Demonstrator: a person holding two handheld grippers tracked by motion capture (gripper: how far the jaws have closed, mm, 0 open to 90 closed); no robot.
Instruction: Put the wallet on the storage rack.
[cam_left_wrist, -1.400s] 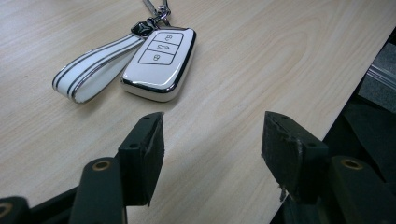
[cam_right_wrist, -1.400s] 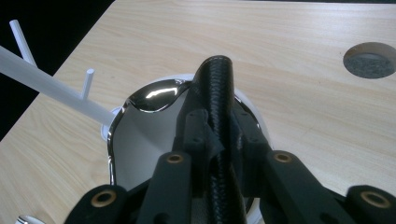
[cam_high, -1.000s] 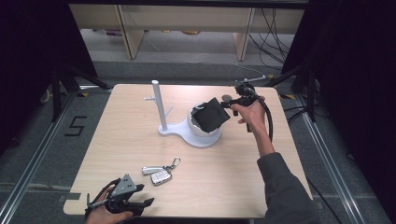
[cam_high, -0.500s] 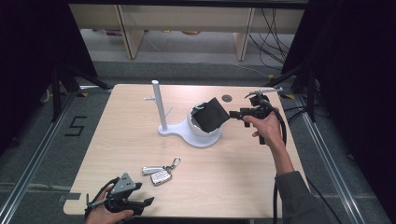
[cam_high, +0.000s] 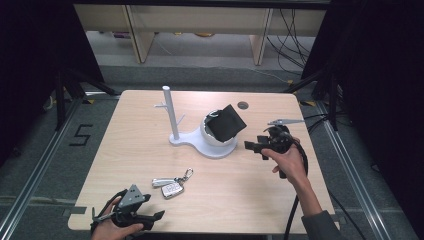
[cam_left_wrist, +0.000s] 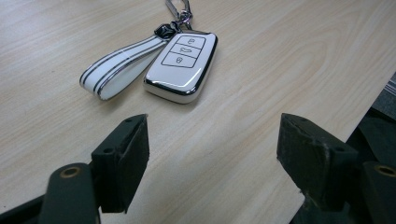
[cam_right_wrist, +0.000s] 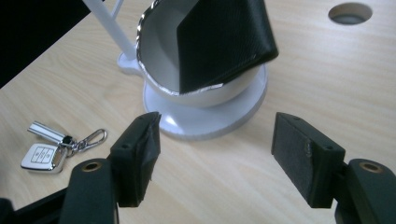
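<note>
A black wallet (cam_high: 227, 123) (cam_right_wrist: 224, 42) leans in the white bowl (cam_high: 212, 136) (cam_right_wrist: 159, 51) of a stand with an upright post (cam_high: 170, 112). My right gripper (cam_high: 252, 146) (cam_right_wrist: 215, 140) hovers just right of the bowl, apart from it. Its jaws have just been opening and stand open with nothing between them. A white key fob (cam_high: 172, 189) (cam_left_wrist: 181, 65) (cam_right_wrist: 42, 157) with a striped strap (cam_left_wrist: 116, 70) lies on the table near the front. My left gripper (cam_high: 150, 213) (cam_left_wrist: 212, 140) sits at the front left edge, aimed at the fob, its jaws also just opened and empty.
A round cable hole (cam_high: 243, 105) (cam_right_wrist: 350, 13) is in the table behind the bowl. The table's front edge (cam_left_wrist: 327, 140) runs right beside my left gripper. The right gripper's cable (cam_high: 292, 210) trails off the front edge.
My right gripper has drawn back from the wallet, toward the right and the front, and its jaws stand wider. The wallet stays leaning in the bowl. The left hand has kept its place.
</note>
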